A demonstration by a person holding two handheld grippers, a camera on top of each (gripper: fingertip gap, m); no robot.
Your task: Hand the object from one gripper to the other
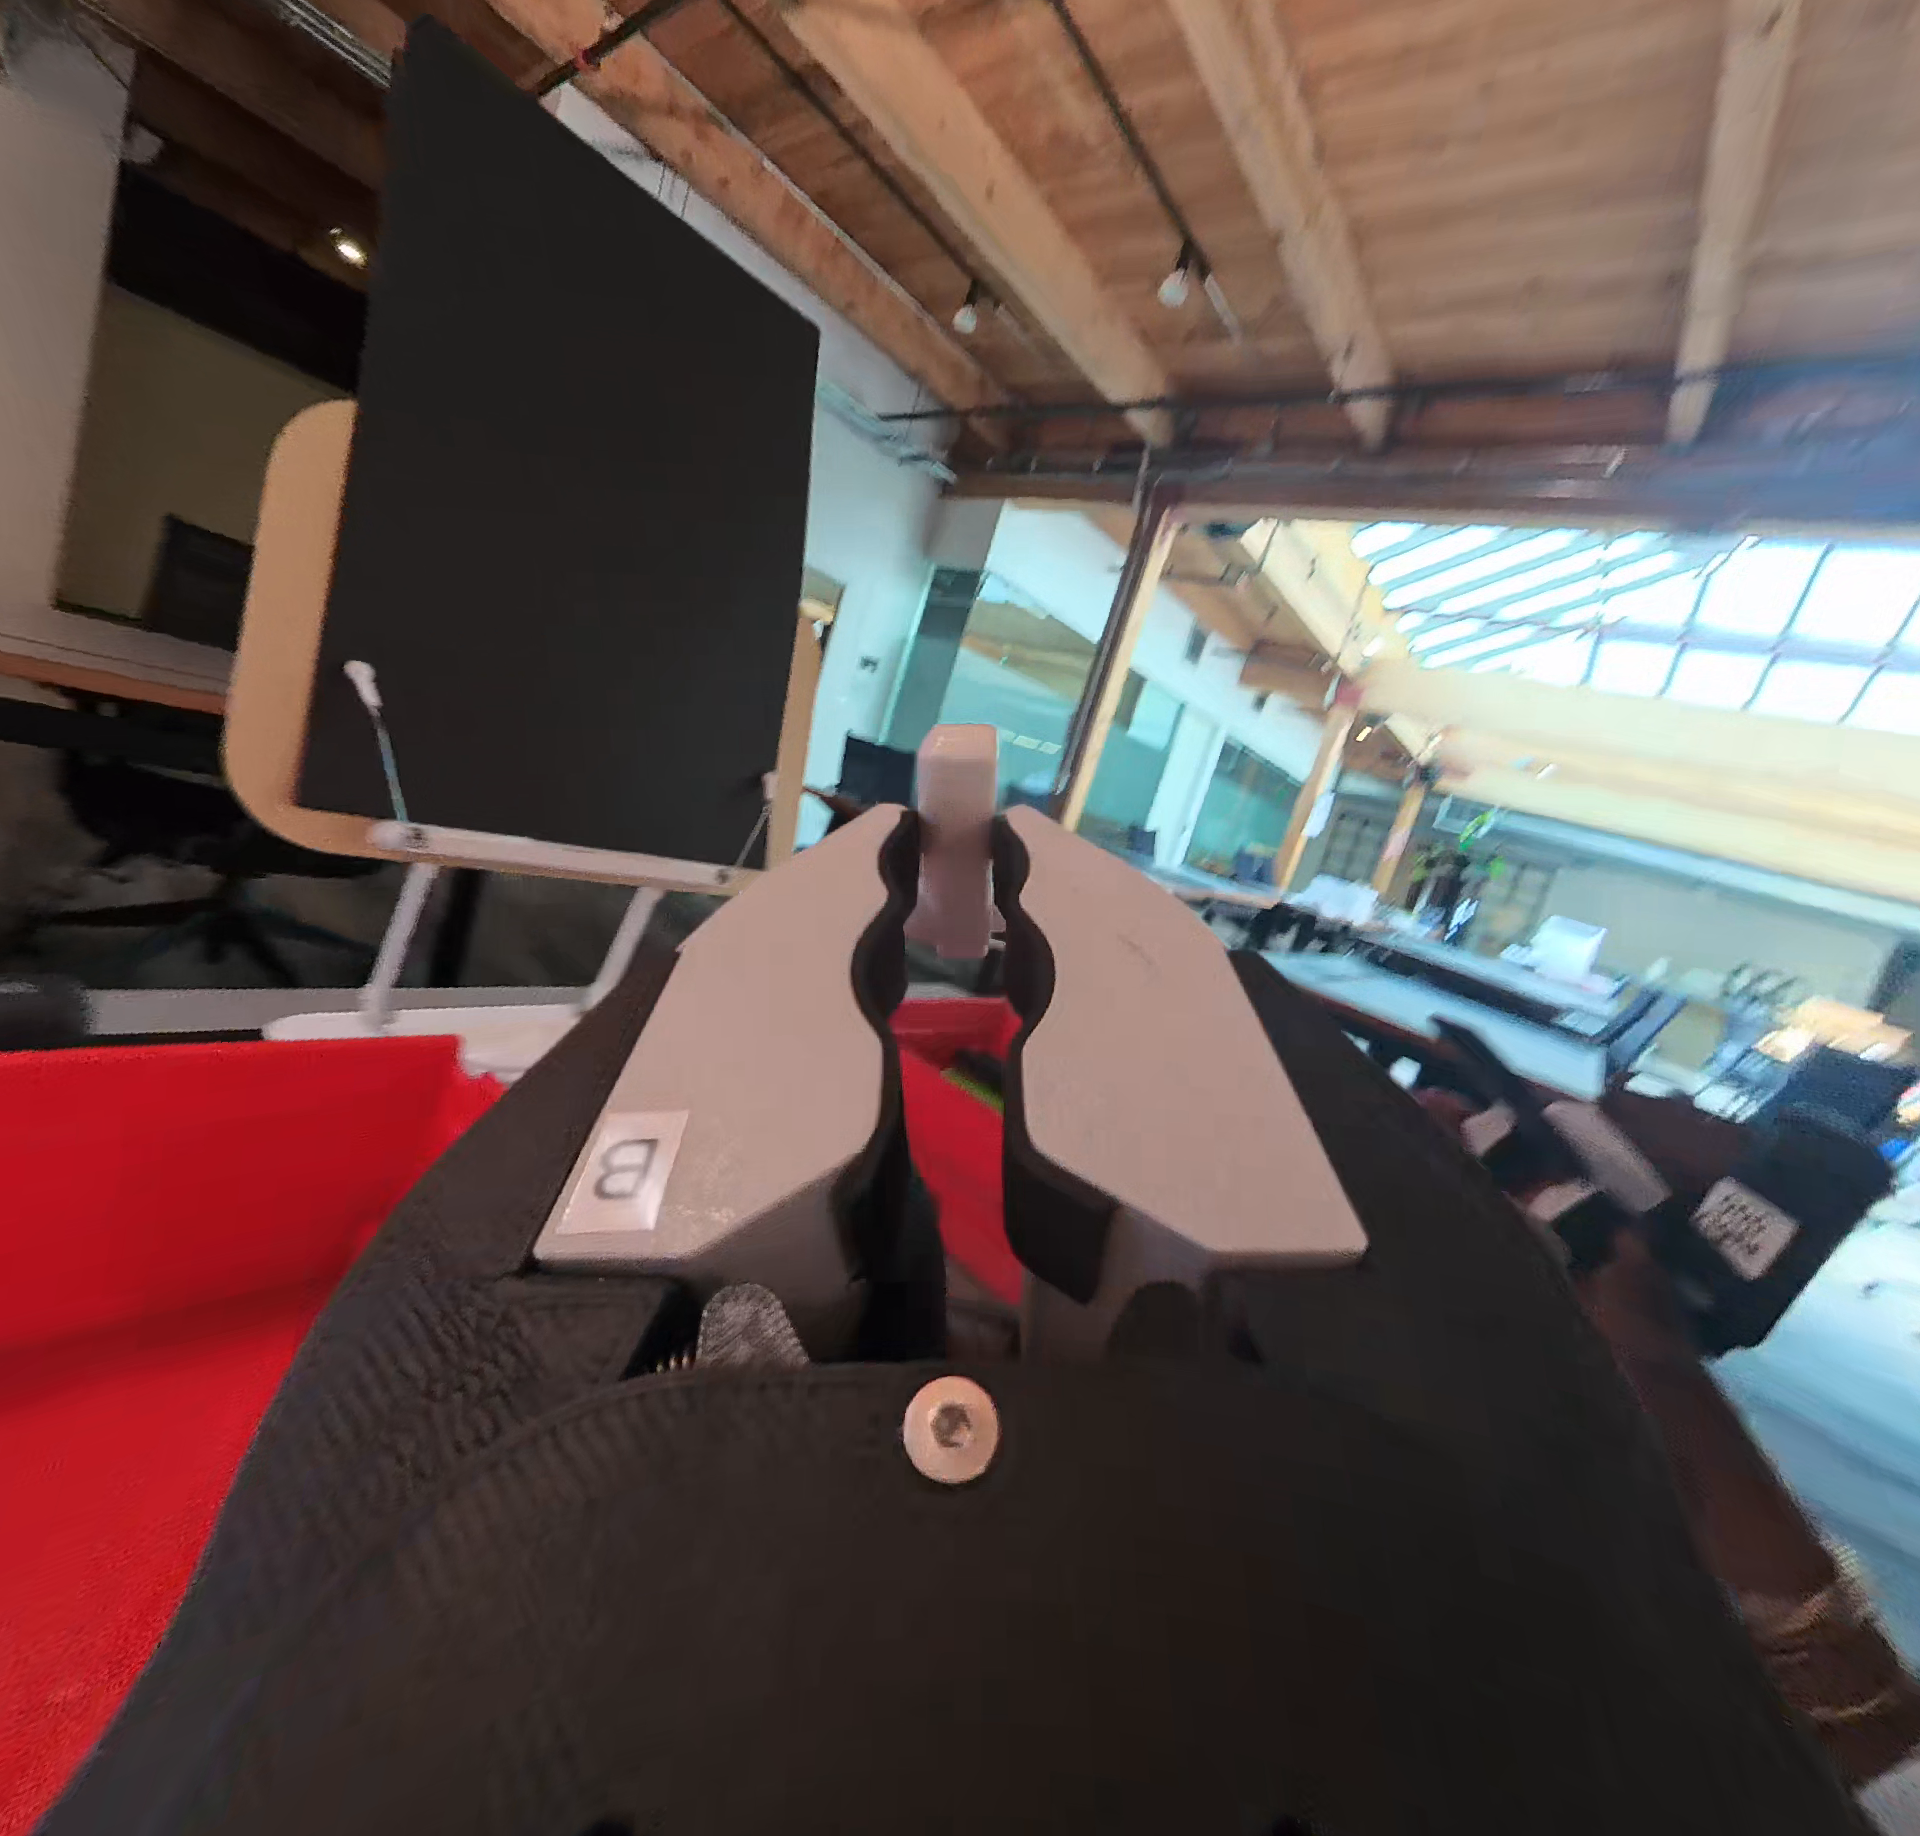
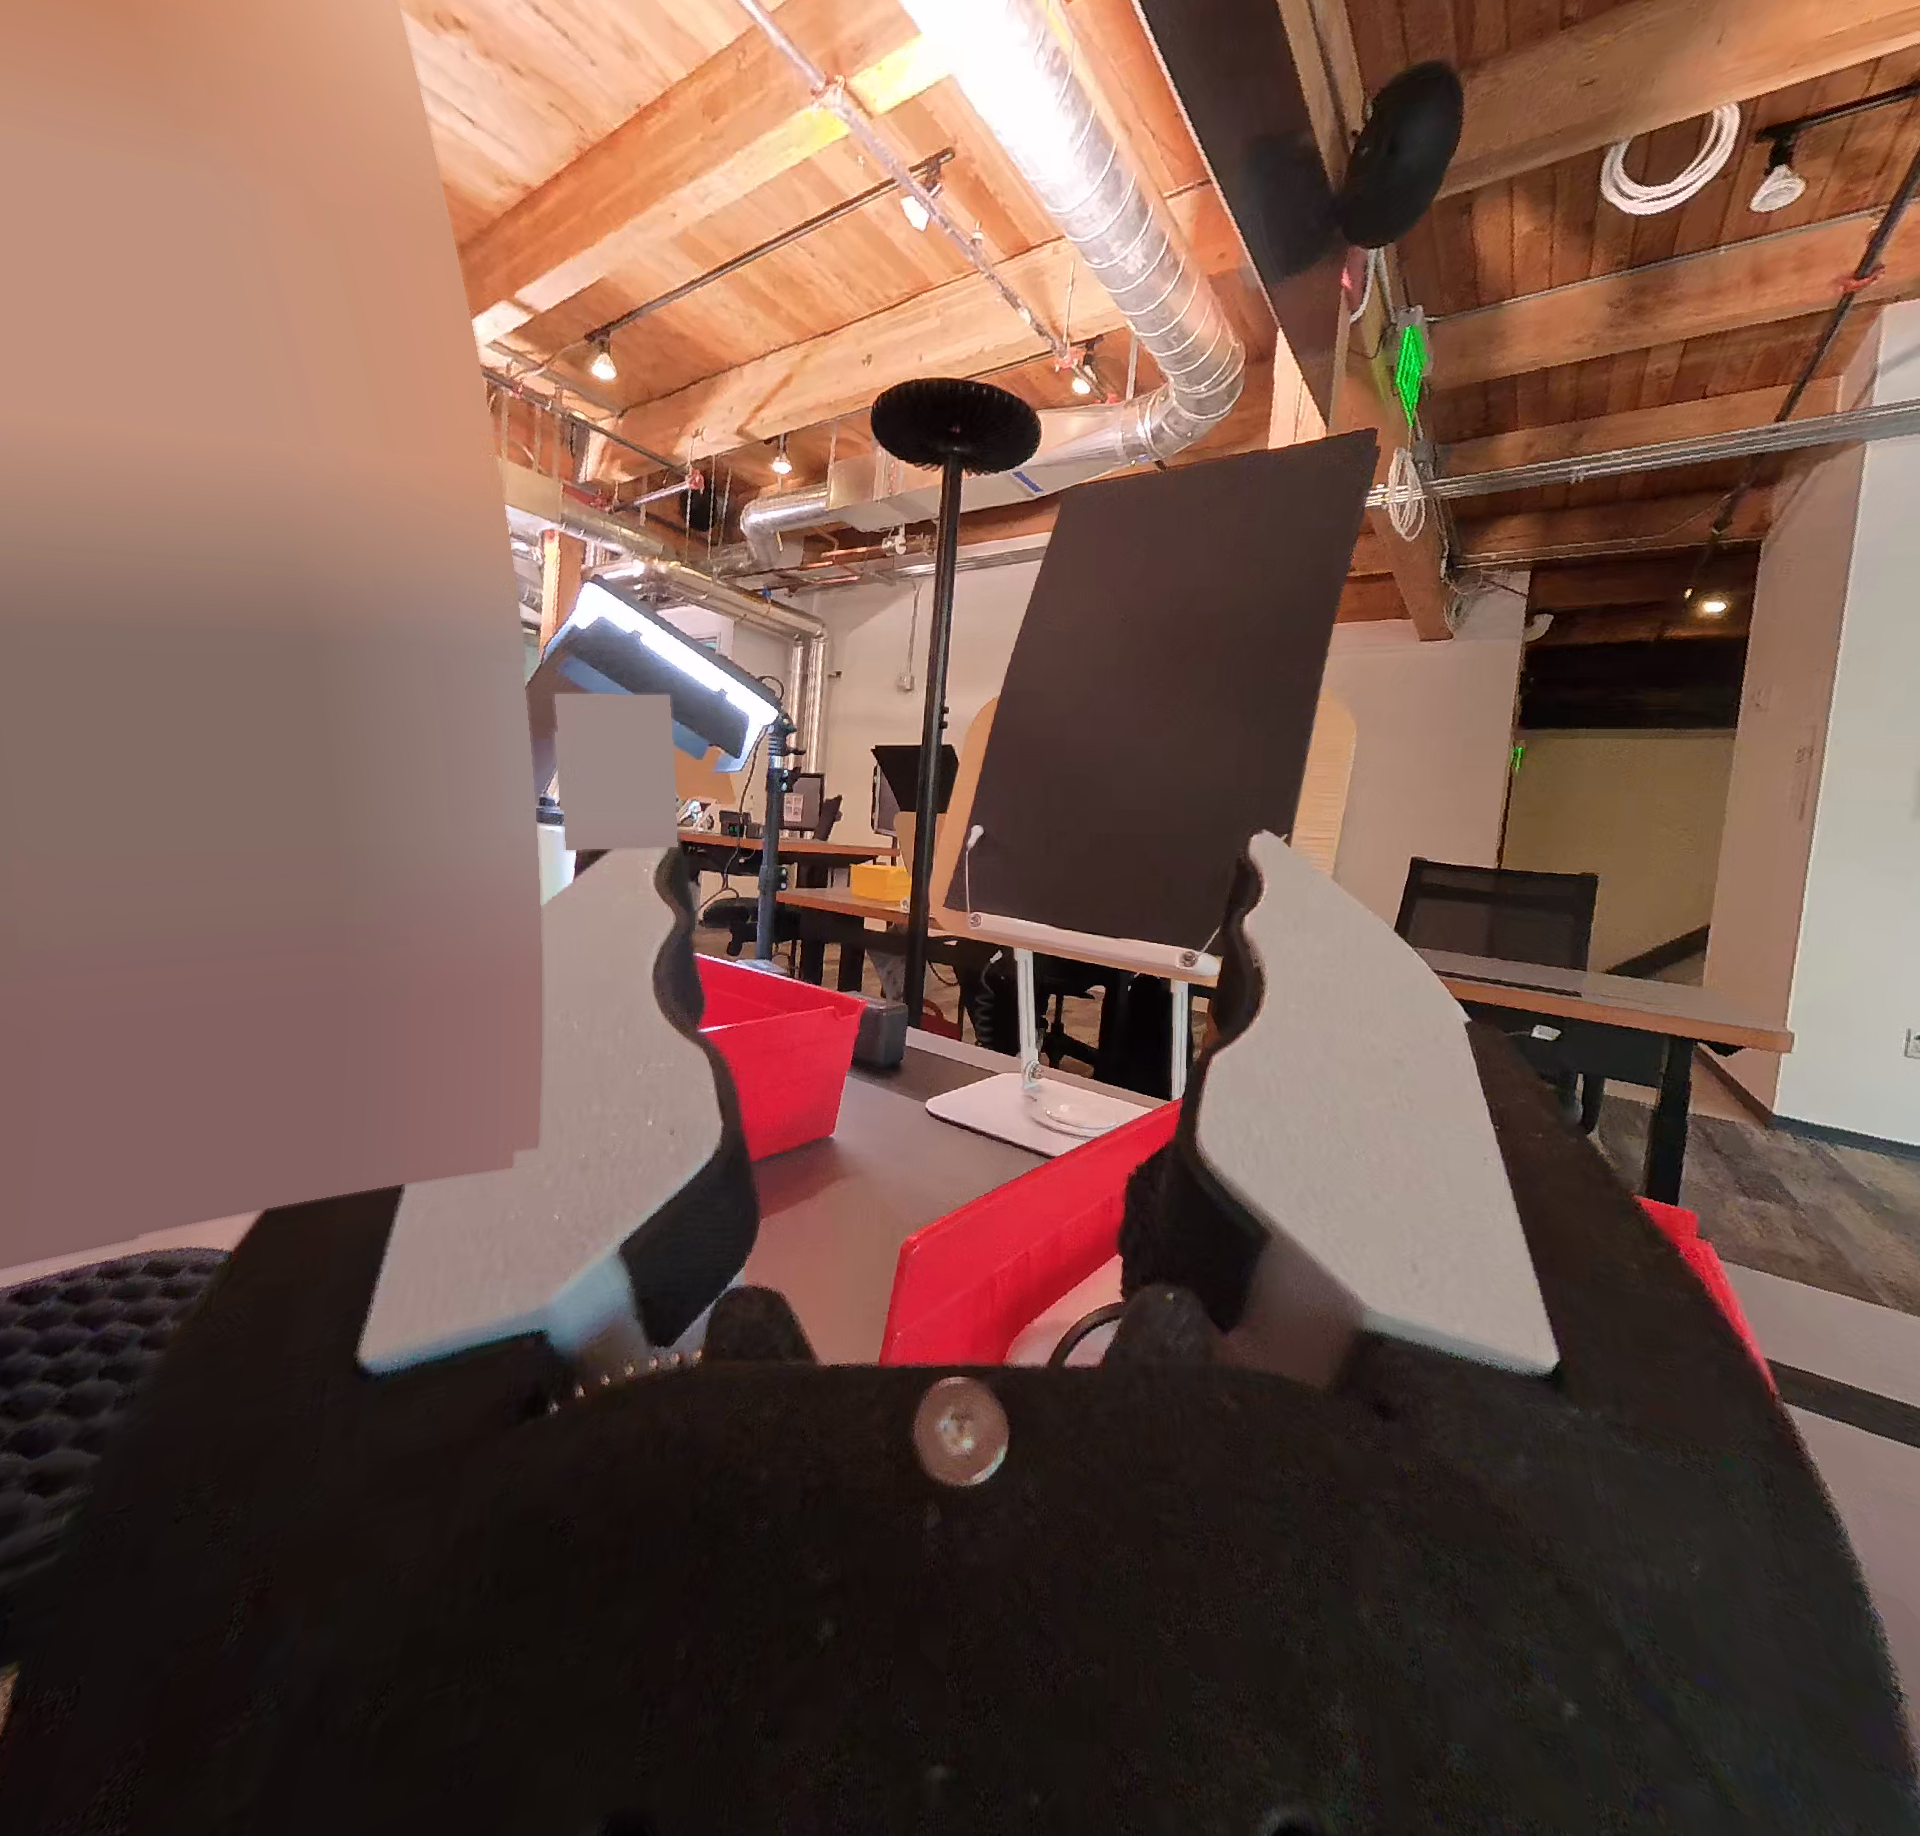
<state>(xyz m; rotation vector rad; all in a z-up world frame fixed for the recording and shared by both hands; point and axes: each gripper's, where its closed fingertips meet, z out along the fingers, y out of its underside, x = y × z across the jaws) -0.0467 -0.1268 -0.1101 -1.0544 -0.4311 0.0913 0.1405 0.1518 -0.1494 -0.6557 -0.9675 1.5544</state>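
Observation:
My left gripper (image 1: 954,836) is shut on a small pale grey plastic piece (image 1: 954,851). The piece stands upright between the fingertips and sticks out above them, held up in the air over a red bin (image 1: 208,1215). The other gripper (image 1: 1590,1194) shows blurred at the lower right of the left wrist view, apart from the piece. In the right wrist view my right gripper (image 2: 961,872) is open wide and empty, raised above the table. The grey piece does not show in the right wrist view.
A black board on a white stand (image 2: 1164,685) stands on the dark table (image 2: 883,1142) ahead; it also shows in the left wrist view (image 1: 561,498). Red bins (image 2: 779,1048) (image 2: 1018,1236) sit on the table. A black lamp pole (image 2: 940,706) rises behind. One gripper's finger ends stand about 35 cm off the other's.

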